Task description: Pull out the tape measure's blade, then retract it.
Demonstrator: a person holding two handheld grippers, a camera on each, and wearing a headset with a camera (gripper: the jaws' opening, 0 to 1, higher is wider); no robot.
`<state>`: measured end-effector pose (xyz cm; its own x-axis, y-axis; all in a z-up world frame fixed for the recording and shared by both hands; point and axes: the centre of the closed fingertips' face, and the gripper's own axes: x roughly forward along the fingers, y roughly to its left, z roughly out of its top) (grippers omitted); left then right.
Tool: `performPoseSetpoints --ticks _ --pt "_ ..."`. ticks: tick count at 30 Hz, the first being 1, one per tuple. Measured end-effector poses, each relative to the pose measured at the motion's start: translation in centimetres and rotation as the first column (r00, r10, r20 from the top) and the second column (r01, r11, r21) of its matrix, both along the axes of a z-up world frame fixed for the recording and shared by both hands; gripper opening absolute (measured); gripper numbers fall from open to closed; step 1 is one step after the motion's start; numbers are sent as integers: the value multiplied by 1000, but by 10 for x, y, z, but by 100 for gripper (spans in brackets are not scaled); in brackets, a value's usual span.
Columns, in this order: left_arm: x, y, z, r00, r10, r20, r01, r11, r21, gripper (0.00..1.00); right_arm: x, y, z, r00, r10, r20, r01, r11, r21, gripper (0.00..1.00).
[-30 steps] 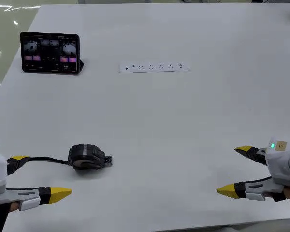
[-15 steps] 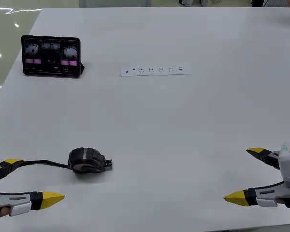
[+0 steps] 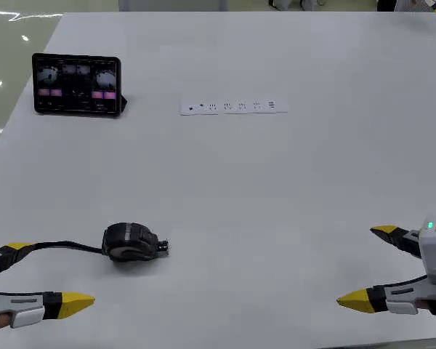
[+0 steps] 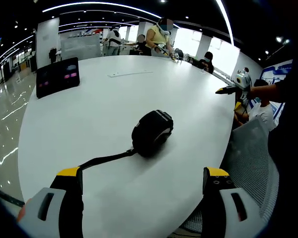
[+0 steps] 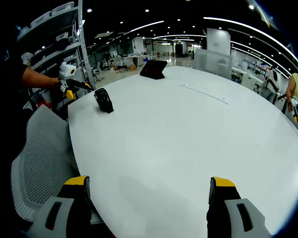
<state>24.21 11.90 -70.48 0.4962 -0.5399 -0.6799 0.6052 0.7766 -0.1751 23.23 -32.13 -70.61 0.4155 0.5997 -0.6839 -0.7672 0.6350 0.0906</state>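
Spotting the tape measure (image 3: 133, 241) near-left on the desk (image 3: 276, 182), blade wound in, with its strap (image 3: 65, 244) trailing left to the left tool (image 3: 52, 273), spread wide and clamping nothing. Near-right, the right tool (image 3: 363, 265), likewise spread, well apart. Could skid the case across the slick desk if tugging the hook without pinning the body. Could whip back hard on release, too. Far off: tablet (image 3: 76, 83) and power strip (image 3: 232, 106), likely out of trouble.
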Motion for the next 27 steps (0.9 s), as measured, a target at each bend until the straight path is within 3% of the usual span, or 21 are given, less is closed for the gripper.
performPoseSetpoints --ticks 27 --pt "3 3 4 1000 11 13 -11 1000 -6 99 -2 -3 -2 1000 -8 -4 8 1000 4 99"
